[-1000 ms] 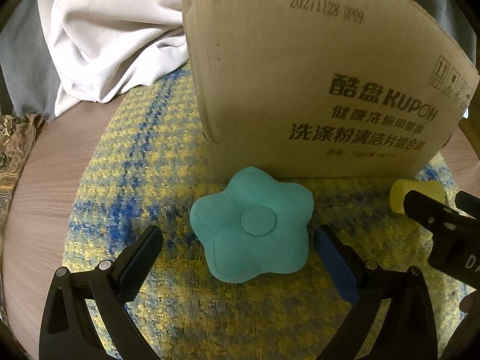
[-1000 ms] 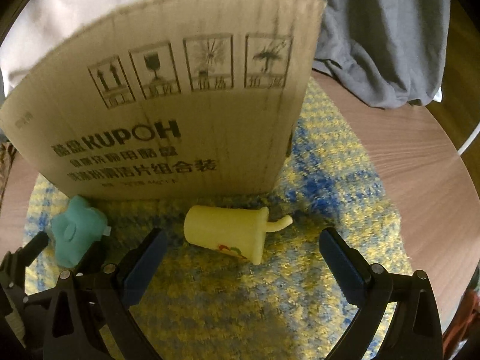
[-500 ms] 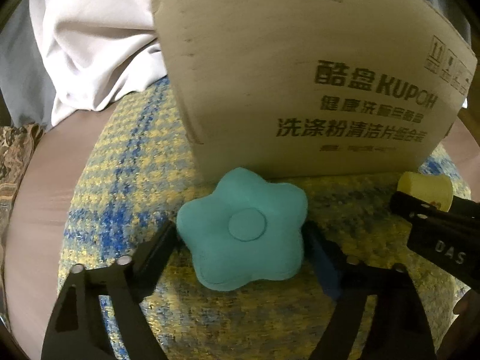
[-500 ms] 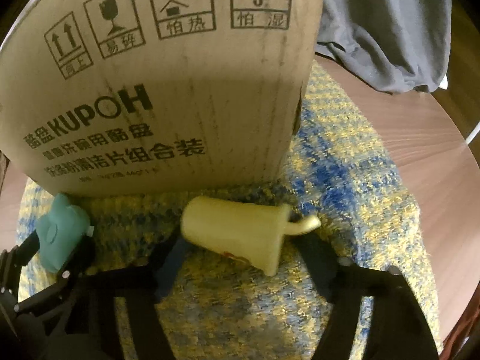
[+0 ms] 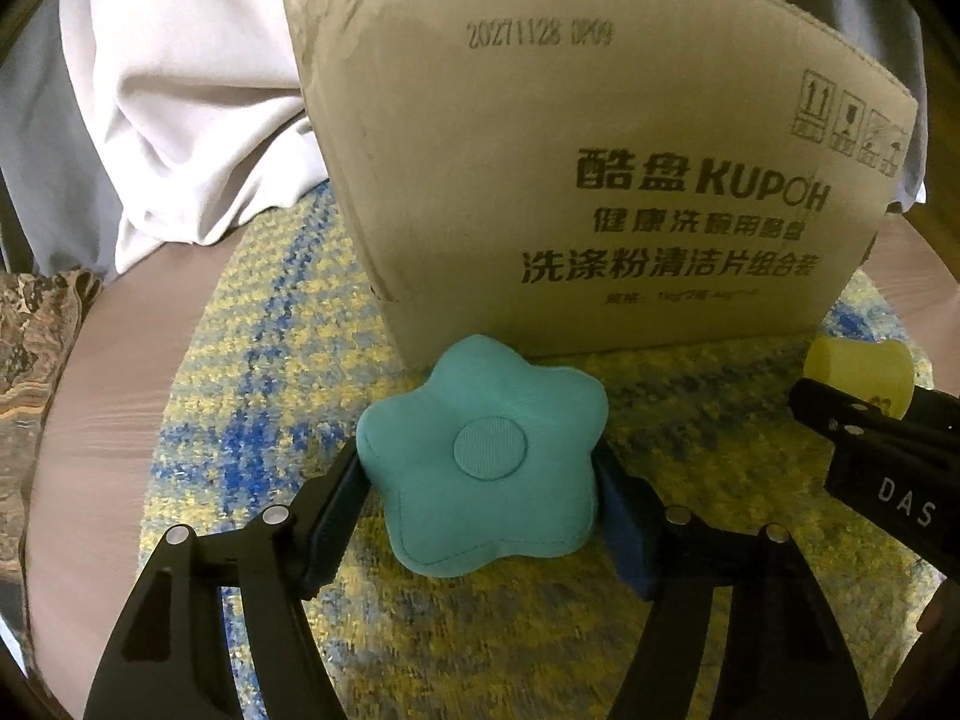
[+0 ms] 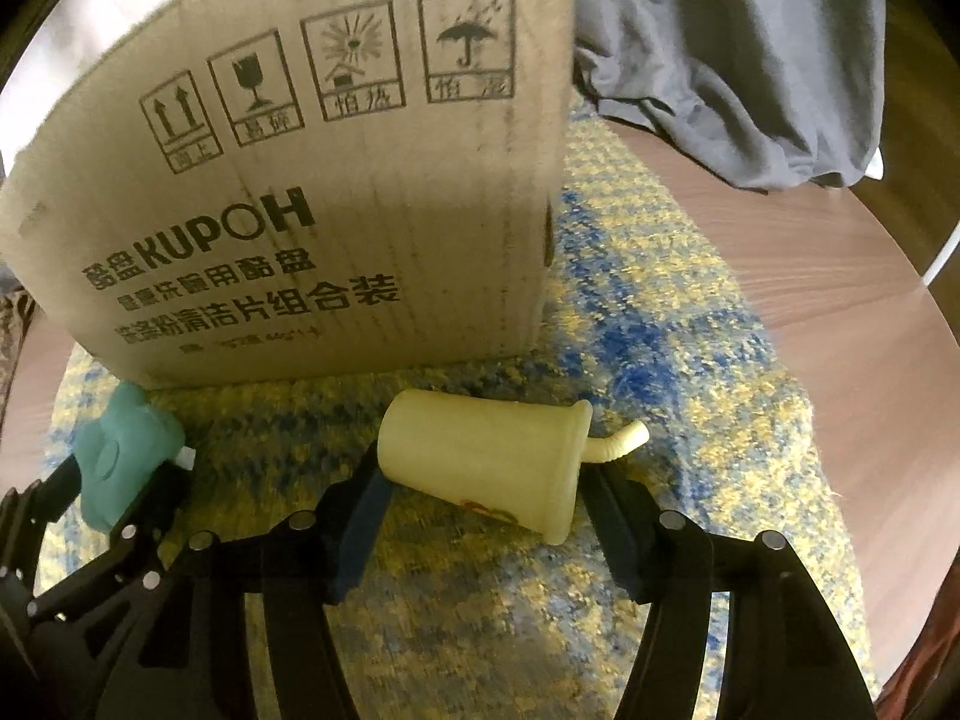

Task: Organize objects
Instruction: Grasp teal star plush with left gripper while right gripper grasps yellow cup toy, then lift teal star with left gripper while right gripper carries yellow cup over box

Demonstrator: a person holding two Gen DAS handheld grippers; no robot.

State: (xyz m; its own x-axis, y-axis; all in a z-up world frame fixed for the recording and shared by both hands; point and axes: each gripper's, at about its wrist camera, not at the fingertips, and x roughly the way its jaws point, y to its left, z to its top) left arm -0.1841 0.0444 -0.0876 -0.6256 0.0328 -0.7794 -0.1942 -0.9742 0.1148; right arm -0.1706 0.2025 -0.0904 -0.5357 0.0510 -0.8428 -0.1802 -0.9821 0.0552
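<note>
The cardboard box (image 5: 600,180) reads "KUPOH" and "20271128 DP09".

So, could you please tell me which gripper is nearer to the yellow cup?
Right. The right gripper has its fingers on either side of the yellow cup, which lies on its side. The left gripper sits further left, around the teal star.

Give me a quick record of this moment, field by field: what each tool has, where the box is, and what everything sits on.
left tool: closed on the teal flower cushion, one finger on each side
right tool: closed around the yellow toy cup
yellow toy cup: lying on its side, straw pointing right
cardboard box: upright just behind both toys
surface: blue and yellow woven mat on a wooden table
background: white cloth, grey cloth
</note>
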